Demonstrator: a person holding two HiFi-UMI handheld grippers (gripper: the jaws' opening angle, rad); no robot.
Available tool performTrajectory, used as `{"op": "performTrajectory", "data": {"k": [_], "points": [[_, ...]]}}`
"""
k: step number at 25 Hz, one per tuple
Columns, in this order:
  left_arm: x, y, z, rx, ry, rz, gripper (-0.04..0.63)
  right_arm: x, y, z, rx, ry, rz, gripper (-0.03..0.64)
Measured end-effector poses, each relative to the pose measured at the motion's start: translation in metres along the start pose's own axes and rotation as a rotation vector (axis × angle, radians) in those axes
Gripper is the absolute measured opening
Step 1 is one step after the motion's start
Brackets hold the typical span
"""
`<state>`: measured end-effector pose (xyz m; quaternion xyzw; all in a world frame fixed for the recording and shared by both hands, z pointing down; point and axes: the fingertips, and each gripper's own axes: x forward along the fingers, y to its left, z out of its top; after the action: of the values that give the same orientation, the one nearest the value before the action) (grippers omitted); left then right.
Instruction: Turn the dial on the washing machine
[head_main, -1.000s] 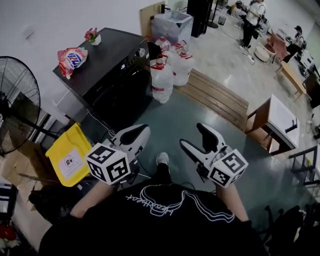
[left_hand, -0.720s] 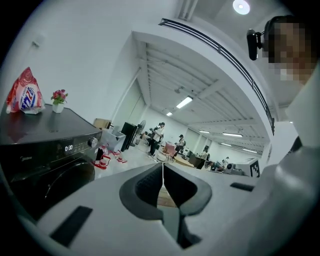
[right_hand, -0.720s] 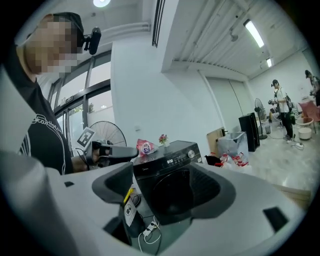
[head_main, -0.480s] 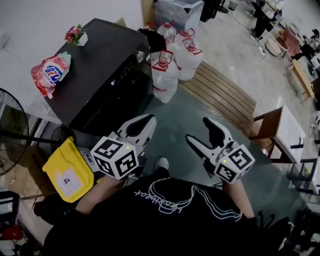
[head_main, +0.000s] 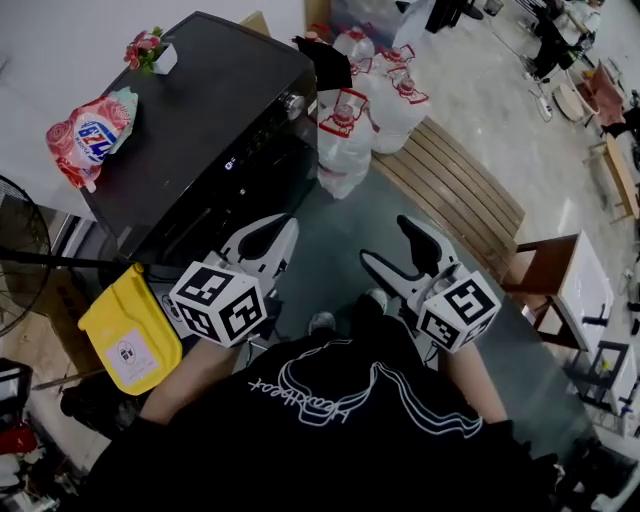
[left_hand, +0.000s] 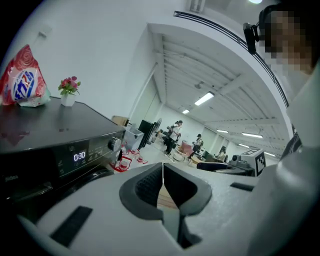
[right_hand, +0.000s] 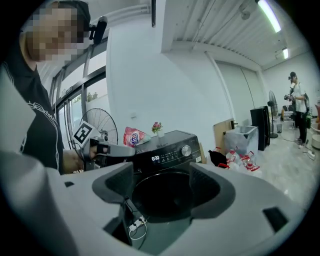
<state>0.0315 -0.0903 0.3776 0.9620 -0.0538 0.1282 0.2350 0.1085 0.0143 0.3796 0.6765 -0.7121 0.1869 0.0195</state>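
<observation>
Head view, looking steeply down. Item 1: washing machine (head_main: 190, 130), black, front-loading, standing on the floor (head_main: 330, 225) against a white wall, at 11 o'clock from the person. Item 2: dial (head_main: 293, 101), silver, round, at the right end of the machine's control panel, at about 12 o'clock from the left hand-held gripper (head_main: 270, 238) and well apart from both grippers; neither touches it. In the right gripper view a lit display (right_hand: 155, 158) reading 0:30 sits on the panel at 9 o'clock from the dial. Item 3: left hand-held gripper, white with a marker cube, held low in front of the machine; its pads are pressed together with nothing between them. Item 4: right hand-held gripper (head_main: 390, 248), same make, at 3 o'clock from the left one, jaws spread wide and gripping nothing; its own view frames the machine's dark round door far off between them. Item 5: detergent bag (head_main: 88, 130), pink and red, lying on the machine's top at its 9 o'clock edge. Item 6: small flower pot (head_main: 150, 50), on the top's far corner. Item 7: water jugs (head_main: 345, 135), clear, several, on the floor just beside the machine's dial end. Item 8: slatted wooden platform (head_main: 455, 190), at 1 o'clock from the right gripper. Item 9: yellow container (head_main: 130, 330), at 9 o'clock from the left gripper.
</observation>
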Motion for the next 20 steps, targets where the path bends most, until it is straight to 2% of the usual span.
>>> {"op": "performTrajectory", "data": {"k": [3, 10, 17, 20], "points": [[-0.002, 0.016, 0.000, -0.055, -0.035, 0.040, 0.011, 0.022, -0.008, 0.006, -0.032, 0.009, 0.031, 0.347], [-0.004, 0.051, 0.006, -0.106, -0.069, 0.219, 0.011, 0.083, -0.039, 0.032, -0.130, 0.055, 0.155, 0.347], [0.004, 0.081, 0.009, -0.178, -0.095, 0.378, 0.011, 0.148, -0.082, 0.048, -0.199, 0.083, 0.202, 0.341], [0.005, 0.089, 0.013, -0.192, -0.103, 0.440, 0.011, 0.176, -0.091, 0.046, -0.281, 0.095, 0.215, 0.334]]}}
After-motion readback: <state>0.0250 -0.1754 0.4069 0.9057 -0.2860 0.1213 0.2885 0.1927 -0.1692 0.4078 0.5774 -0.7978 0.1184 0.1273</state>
